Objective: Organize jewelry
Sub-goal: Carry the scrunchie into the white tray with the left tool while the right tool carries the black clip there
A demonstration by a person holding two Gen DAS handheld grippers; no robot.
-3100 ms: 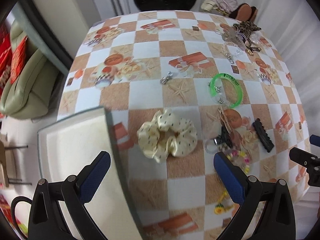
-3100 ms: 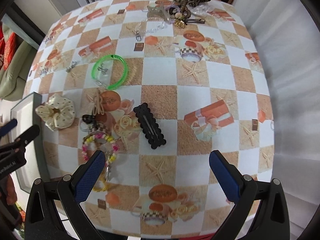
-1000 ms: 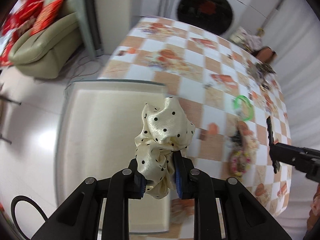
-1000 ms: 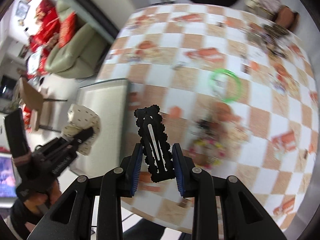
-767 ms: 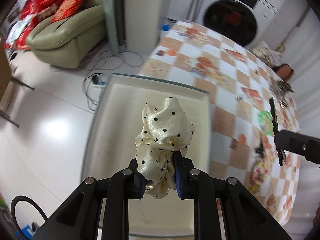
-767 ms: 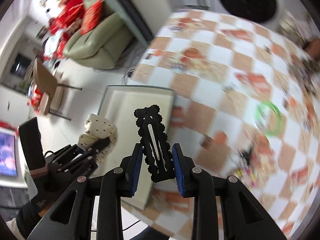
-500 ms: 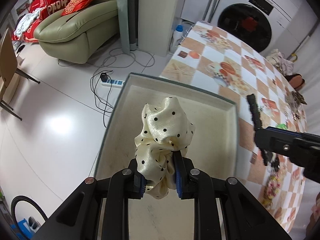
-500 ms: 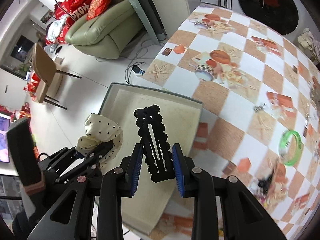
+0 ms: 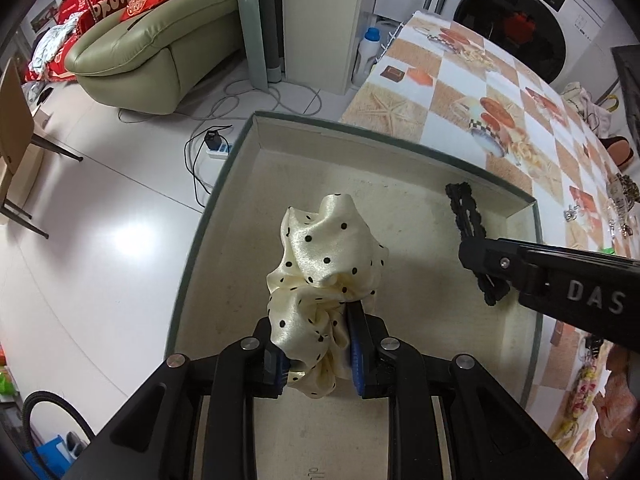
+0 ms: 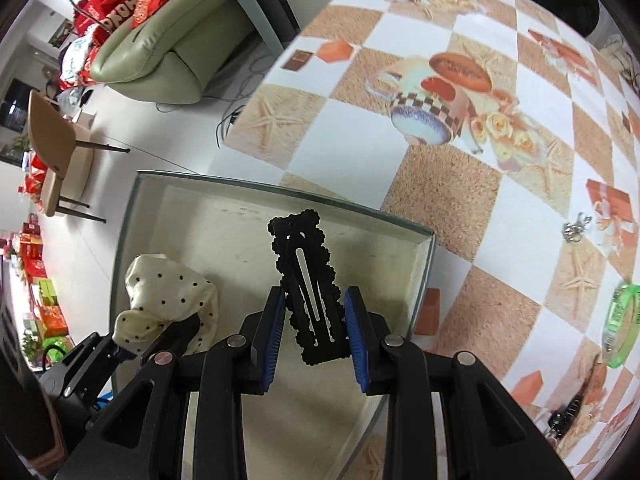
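Note:
My left gripper (image 9: 316, 354) is shut on a cream polka-dot scrunchie (image 9: 324, 268) and holds it over the beige tray (image 9: 280, 152). My right gripper (image 10: 314, 330) is shut on a black scalloped hair clip (image 10: 308, 280), also over the tray (image 10: 240, 192). The right gripper (image 9: 476, 258) with the clip (image 9: 464, 208) shows at the right of the left wrist view. The scrunchie (image 10: 168, 300) in the left gripper shows at the lower left of the right wrist view.
The tray lies at the edge of a table with a checkered orange and white cloth (image 10: 440, 184). A green bangle (image 10: 620, 328), a small silver piece (image 10: 574, 230) and more jewelry (image 9: 620, 192) lie on it. Beyond the edge are floor, a sofa (image 9: 152, 40) and a chair (image 10: 56, 148).
Both grippers have moved closer over the tray with their items held. The right gripper with the clip has come nearer to the scrunchie.

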